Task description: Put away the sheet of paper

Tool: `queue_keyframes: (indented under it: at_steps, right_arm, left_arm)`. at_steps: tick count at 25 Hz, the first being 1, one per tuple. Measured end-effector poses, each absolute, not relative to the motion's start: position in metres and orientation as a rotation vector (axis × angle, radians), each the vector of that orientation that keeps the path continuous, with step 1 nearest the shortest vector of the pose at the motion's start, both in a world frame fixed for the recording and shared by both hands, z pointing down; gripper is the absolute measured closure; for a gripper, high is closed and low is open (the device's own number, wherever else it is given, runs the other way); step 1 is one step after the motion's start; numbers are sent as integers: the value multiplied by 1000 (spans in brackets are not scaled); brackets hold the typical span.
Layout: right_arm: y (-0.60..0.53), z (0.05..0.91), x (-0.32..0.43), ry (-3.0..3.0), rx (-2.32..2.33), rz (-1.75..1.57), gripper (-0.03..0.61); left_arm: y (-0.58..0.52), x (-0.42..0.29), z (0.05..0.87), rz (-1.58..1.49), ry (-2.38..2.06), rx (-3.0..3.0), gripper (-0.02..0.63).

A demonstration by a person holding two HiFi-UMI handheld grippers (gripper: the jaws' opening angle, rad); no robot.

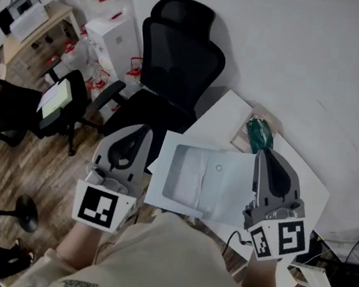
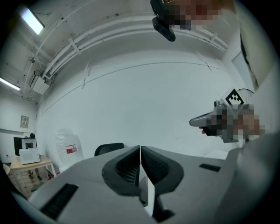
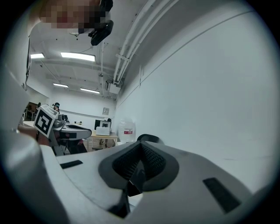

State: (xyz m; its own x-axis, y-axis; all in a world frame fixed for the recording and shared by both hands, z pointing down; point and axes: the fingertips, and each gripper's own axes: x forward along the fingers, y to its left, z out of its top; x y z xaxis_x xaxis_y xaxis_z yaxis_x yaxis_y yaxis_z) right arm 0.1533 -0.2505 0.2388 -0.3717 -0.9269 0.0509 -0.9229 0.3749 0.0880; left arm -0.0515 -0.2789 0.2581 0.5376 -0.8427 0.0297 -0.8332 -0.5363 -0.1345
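Observation:
A pale see-through sleeve [image 1: 225,192] with a white sheet of paper [image 1: 192,174] inside lies flat at the near edge of the white table [image 1: 227,113]. It sits between my two grippers. My left gripper [image 1: 147,130] points level just left of the sleeve's far left corner, its jaws closed together [image 2: 140,151]. My right gripper [image 1: 261,154] is at the sleeve's far right corner, also shut [image 3: 141,146]. I see nothing clearly pinched in either. In each gripper view the other gripper shows off to the side.
A black office chair [image 1: 179,53] stands just beyond the table's left corner. A green object [image 1: 259,134] lies on the table behind the right gripper. Further left are a second dark chair [image 1: 11,116] and a small desk [image 1: 37,26]. A white wall is ahead.

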Motion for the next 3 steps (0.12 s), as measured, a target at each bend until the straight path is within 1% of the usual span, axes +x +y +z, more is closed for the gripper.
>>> queue_keyframes:
  at_steps: [3]
  right_arm:
    - [-250,241,153,-2521,1704,-63,557]
  left_arm:
    - [-277,-51,257,-132,1451,-2663,591]
